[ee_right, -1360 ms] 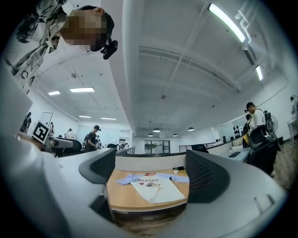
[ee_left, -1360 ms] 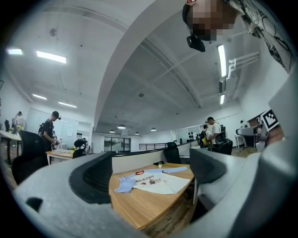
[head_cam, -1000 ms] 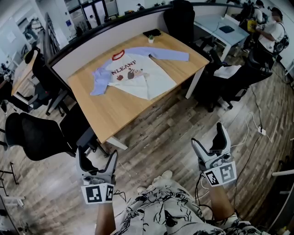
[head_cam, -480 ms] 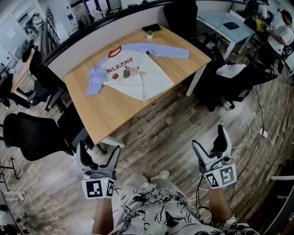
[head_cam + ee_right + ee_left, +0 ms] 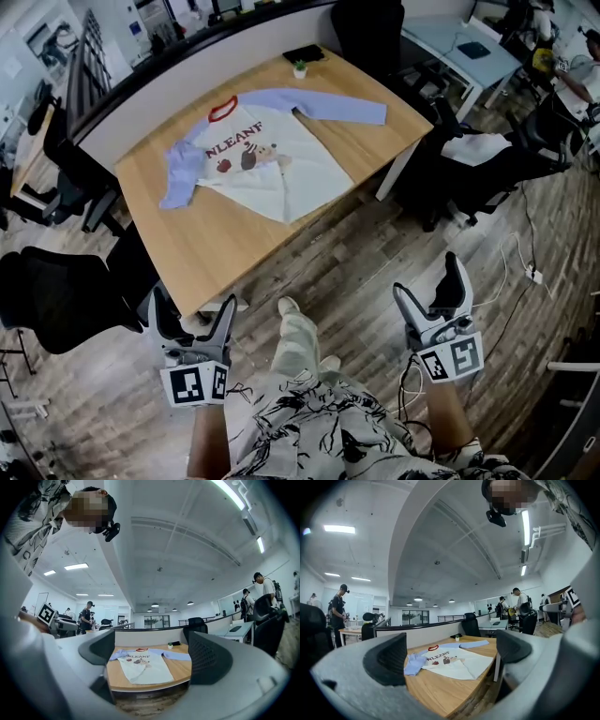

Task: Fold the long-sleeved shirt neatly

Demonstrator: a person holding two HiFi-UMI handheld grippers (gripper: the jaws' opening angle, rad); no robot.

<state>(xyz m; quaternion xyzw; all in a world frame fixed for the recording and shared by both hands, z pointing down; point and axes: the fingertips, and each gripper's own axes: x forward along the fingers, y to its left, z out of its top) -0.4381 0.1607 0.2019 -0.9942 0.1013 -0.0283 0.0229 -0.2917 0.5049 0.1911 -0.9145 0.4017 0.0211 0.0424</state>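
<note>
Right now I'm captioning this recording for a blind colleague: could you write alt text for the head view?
A white long-sleeved shirt with blue sleeves lies unfolded, print up, on a wooden table ahead. Nearer, the person holds the left gripper and right gripper low over the plank floor, both open and empty.

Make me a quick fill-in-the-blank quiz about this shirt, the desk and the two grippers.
The white long-sleeved shirt spread on the light wooden desk has a ____ collar.
Its sleeves are light ____.
The left gripper and the right gripper each hold ____ between their open fingers.
Both hang above the plank ____, short of the desk.
Missing words: red, blue, nothing, floor.
</note>
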